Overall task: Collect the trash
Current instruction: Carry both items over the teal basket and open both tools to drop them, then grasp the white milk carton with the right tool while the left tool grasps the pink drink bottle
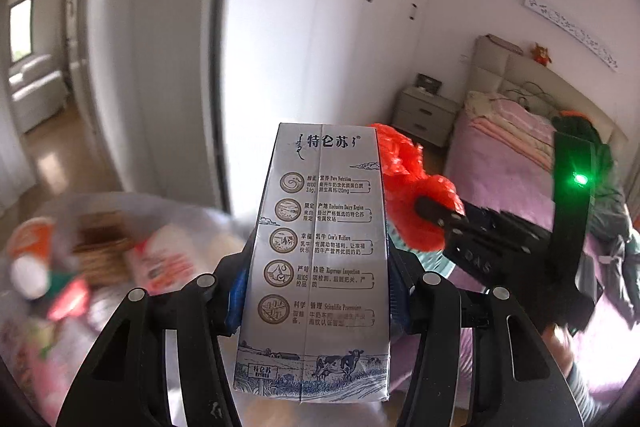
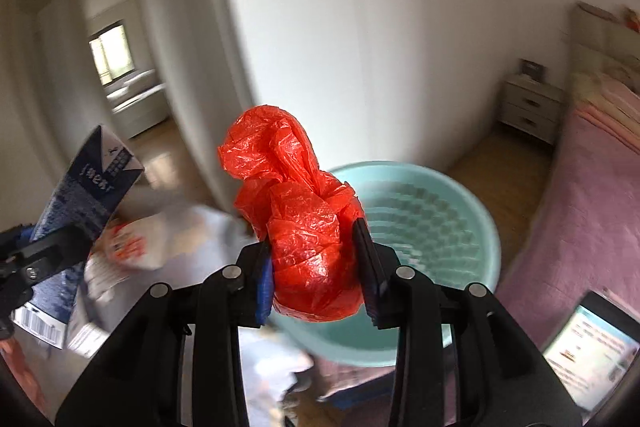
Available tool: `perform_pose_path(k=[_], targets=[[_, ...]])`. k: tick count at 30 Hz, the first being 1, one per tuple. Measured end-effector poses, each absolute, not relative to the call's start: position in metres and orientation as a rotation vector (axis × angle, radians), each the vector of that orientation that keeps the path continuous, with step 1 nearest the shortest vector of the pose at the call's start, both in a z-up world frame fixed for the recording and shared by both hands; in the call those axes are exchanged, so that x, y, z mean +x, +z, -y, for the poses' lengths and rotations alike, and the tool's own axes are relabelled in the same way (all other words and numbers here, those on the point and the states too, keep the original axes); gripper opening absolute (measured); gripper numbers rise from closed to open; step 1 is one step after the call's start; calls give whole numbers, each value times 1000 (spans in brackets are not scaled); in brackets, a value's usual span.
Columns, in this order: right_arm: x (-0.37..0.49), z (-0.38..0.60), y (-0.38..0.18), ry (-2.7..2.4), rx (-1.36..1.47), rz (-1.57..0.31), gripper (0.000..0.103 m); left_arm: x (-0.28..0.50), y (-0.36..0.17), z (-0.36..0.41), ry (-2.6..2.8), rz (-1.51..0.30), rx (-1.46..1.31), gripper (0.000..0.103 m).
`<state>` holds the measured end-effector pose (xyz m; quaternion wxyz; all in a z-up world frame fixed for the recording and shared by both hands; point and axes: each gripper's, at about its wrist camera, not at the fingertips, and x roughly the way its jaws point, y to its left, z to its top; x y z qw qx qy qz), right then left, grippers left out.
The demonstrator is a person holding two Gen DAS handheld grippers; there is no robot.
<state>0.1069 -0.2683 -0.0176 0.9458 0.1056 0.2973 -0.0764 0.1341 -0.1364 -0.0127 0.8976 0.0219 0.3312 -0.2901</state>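
Bedroom clutter lay blurred behind. Left gripper (image 1: 316,291) clamped the carton (image 1: 320,259) upright; right gripper (image 2: 316,263) pinched the red bag (image 2: 304,227) above the bin (image 2: 432,227). That crinkly plastic could likely slip, missing the bin.

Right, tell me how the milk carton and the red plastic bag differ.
The milk carton is a stiff, flat-sided box with printed text; the red plastic bag is a soft, crumpled, plain wad. The carton sits in the left tongs, the bag in the right tongs. Both are held off the ground, pinched between closed fingers.
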Motion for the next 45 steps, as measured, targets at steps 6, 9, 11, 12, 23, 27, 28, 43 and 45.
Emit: perform_pose_path(k=[6, 9, 11, 12, 23, 27, 28, 43, 45], targets=[[115, 318, -32, -276, 281, -664, 33, 178, -47, 193, -663, -801, 12, 53], [123, 333, -37, -300, 303, -683, 37, 196, -64, 209, -653, -833, 0, 55], [129, 338, -41, -311, 307, -694, 40, 203, -71, 214, -651, -847, -15, 63], [134, 337, -43, -312, 307, -702, 41, 204, -72, 213, -646, -845, -25, 64], [133, 344, -45, -308, 327, -697, 54, 174, -38, 167, -607, -736, -49, 70], [120, 333, -35, -284, 317, -664, 57, 152, -20, 144, -582, -683, -52, 70], [116, 328, -31, -274, 314, -653, 57, 145, -15, 136, -573, -669, -54, 70], [76, 197, 25, -9, 159, -503, 67, 62, 17, -29, -221, -554, -105, 72], [75, 173, 26, 49, 131, -498, 69, 57, 11, -52, -171, -574, -108, 72]])
